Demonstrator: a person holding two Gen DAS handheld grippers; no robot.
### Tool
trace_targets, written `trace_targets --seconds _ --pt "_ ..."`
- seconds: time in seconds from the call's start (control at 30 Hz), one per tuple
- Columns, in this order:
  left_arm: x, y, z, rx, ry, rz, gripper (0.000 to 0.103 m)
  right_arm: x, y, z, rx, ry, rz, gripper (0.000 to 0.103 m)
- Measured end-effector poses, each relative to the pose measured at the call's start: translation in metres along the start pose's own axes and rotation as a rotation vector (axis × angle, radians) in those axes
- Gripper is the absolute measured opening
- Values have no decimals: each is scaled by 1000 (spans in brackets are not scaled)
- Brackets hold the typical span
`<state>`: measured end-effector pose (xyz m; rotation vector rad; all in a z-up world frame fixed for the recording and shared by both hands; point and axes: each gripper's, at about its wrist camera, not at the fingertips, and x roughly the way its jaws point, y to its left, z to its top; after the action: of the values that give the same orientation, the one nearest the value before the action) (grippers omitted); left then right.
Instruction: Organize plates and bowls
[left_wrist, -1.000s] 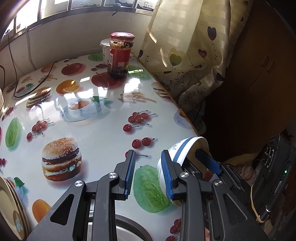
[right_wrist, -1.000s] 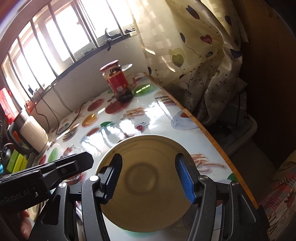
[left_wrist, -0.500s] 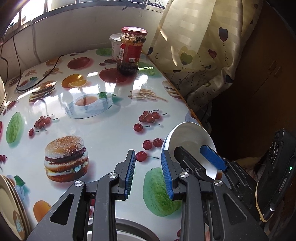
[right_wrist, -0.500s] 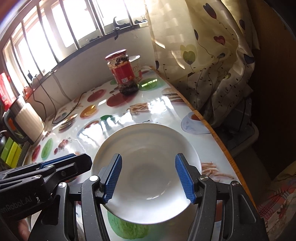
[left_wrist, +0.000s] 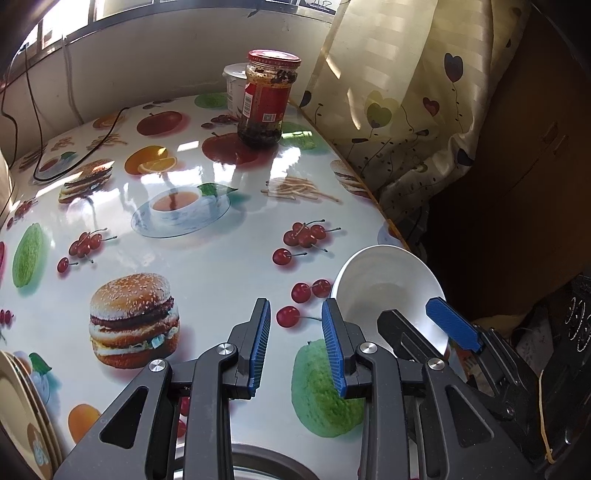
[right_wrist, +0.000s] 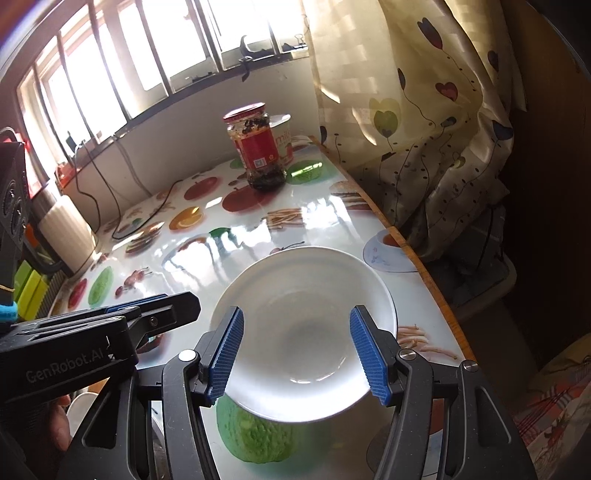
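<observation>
Bowl (right_wrist: 306, 332) turned over within last second: underside faced right wrist camera, now white inside faced up, mouth tilted slightly toward window; round, no long axis. Sat on table (left_wrist: 221, 258) near right edge, ready for stacking. Right gripper (right_wrist: 297, 350) wide open astride it; contact unclear. Left gripper (left_wrist: 295, 349) half open, empty.

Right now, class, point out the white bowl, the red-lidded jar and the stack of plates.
white bowl (right_wrist: 306, 332): right wrist view, on its inner floor.
red-lidded jar (left_wrist: 266, 107): left wrist view, on its red label.
stack of plates (left_wrist: 18, 413): left wrist view, on the top plate's face.
</observation>
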<state>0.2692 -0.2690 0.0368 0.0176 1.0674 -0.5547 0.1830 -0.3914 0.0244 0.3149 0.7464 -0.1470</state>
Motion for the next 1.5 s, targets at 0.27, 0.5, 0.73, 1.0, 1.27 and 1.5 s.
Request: trace_targets --seconds 0.27,0.5,0.73,1.0,1.27,1.5 --pt "5 -6 0 15 20 2 30 -26 -21 3 76 -67 -2 62" --pt "11 -12 -3 17 40 -1 30 -20 -45 2 99 -26 -118 63" --pt "19 -18 -4 38 63 19 30 -2 -46 -3 80 23 -115 63" --pt "24 -19 -6 31 73 24 30 10 -39 -4 52 57 -106 37" --pt "25 -23 -6 55 71 37 26 12 -39 -4 64 60 -97 27" --pt "25 -28 -7 77 69 41 17 12 -34 -4 53 58 -93 18"
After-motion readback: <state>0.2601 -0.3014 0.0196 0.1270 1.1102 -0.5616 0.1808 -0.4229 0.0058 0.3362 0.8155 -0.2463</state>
